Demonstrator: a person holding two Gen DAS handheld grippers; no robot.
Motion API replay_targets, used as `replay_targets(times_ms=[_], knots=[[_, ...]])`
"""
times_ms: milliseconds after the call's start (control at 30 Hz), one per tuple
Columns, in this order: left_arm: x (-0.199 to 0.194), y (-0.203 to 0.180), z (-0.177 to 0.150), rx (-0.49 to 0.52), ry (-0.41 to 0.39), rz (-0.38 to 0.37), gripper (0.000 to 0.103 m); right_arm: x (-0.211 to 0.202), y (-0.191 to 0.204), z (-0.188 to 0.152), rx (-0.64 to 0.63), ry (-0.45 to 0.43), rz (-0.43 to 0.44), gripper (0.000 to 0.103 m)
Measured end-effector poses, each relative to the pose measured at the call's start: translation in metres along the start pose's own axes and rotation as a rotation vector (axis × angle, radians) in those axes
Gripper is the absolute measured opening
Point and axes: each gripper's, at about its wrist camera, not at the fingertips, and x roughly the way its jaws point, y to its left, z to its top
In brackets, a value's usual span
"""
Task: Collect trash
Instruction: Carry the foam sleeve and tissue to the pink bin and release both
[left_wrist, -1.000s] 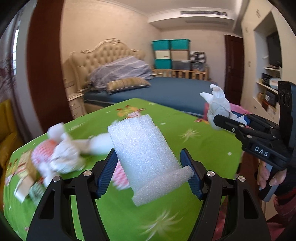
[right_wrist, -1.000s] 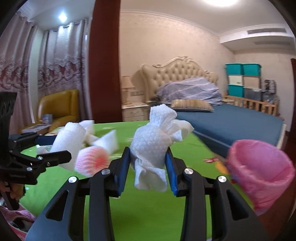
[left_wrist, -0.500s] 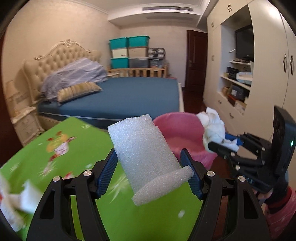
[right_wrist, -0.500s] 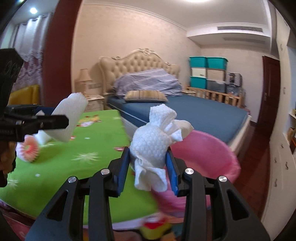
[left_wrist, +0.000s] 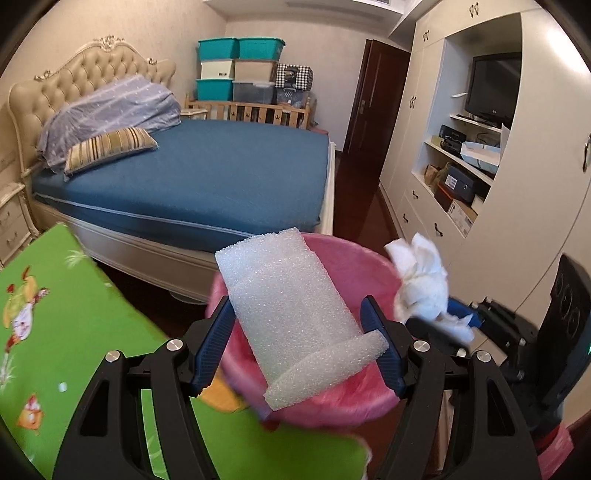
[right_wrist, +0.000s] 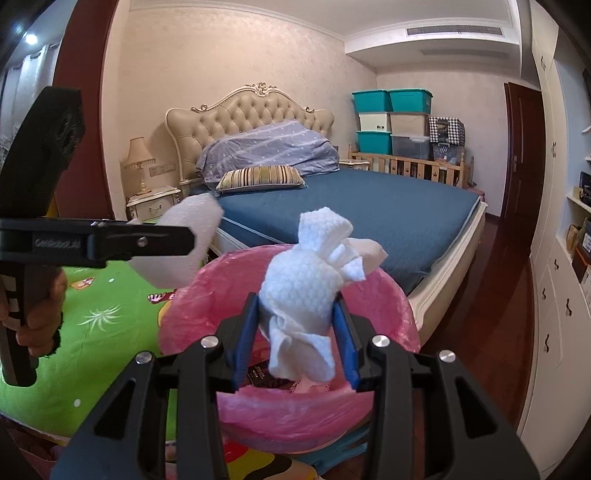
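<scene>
My left gripper (left_wrist: 297, 343) is shut on a white foam sheet roll (left_wrist: 291, 314) and holds it over the near rim of the pink-lined trash bin (left_wrist: 354, 254). My right gripper (right_wrist: 297, 332) is shut on a crumpled white paper towel (right_wrist: 303, 291) and holds it above the open bin (right_wrist: 207, 295). In the left wrist view the towel (left_wrist: 423, 284) shows at the bin's right rim. In the right wrist view the foam roll (right_wrist: 184, 240) shows at the bin's left side. Some dark trash lies inside the bin.
The green patterned table (left_wrist: 55, 332) lies to the left of the bin (right_wrist: 92, 325). A blue bed (left_wrist: 207, 173) stands behind. A white wardrobe with shelves (left_wrist: 480, 155) is on the right, with dark wooden floor between.
Both grippers swung right from over the green table to the pink bin, carrying the foam roll and the paper towel. The leftover trash on the table has left the view.
</scene>
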Motion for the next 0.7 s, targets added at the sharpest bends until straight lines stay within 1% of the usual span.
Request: replay_targets(times_ms=[33, 67, 100, 133, 167, 200, 300, 367, 400, 500, 567, 633, 700], knots=[[0.005, 0.0, 0.003, -0.012, 0.012, -0.012, 0.068, 0.003, 0.002, 0.001, -0.008, 0.006, 0.005, 0.046], [0.011, 0.0, 0.005, -0.022, 0.022, -0.011, 0.069, 0.006, 0.002, 0.0, -0.017, 0.008, 0.012, 0.063], [0.012, 0.001, 0.006, -0.027, 0.02, -0.001, 0.076, 0.006, 0.003, -0.002, -0.026, 0.0, 0.004, 0.071], [0.01, 0.003, 0.006, -0.033, 0.012, -0.002, 0.086, 0.004, 0.001, -0.003, -0.032, -0.006, -0.004, 0.079], [0.007, 0.005, 0.006, -0.042, 0.0, -0.007, 0.089, 0.002, 0.001, -0.003, -0.034, -0.009, -0.007, 0.078], [0.0, 0.01, 0.004, -0.049, -0.015, 0.001, 0.09, -0.001, 0.0, -0.004, -0.034, -0.011, -0.009, 0.078], [-0.022, 0.022, -0.002, -0.055, -0.039, 0.048, 0.091, -0.015, 0.003, -0.004, -0.029, -0.031, -0.03, 0.078], [-0.041, 0.031, -0.009, -0.049, -0.054, 0.099, 0.092, -0.028, 0.007, -0.003, -0.022, -0.044, -0.03, 0.079], [-0.055, 0.038, -0.016, -0.039, -0.062, 0.14, 0.093, -0.034, 0.011, -0.003, -0.019, -0.054, -0.027, 0.079], [-0.094, 0.053, -0.037, -0.025, -0.09, 0.242, 0.093, -0.051, 0.03, -0.001, -0.018, -0.076, 0.003, 0.08], [-0.12, 0.063, -0.053, -0.014, -0.105, 0.296, 0.093, -0.055, 0.046, 0.001, -0.018, -0.08, 0.029, 0.082], [-0.145, 0.072, -0.066, -0.008, -0.123, 0.333, 0.094, -0.055, 0.07, 0.004, -0.02, -0.073, 0.077, 0.082], [-0.177, 0.082, -0.085, 0.008, -0.145, 0.386, 0.094, -0.054, 0.098, 0.005, -0.038, -0.068, 0.123, 0.082]])
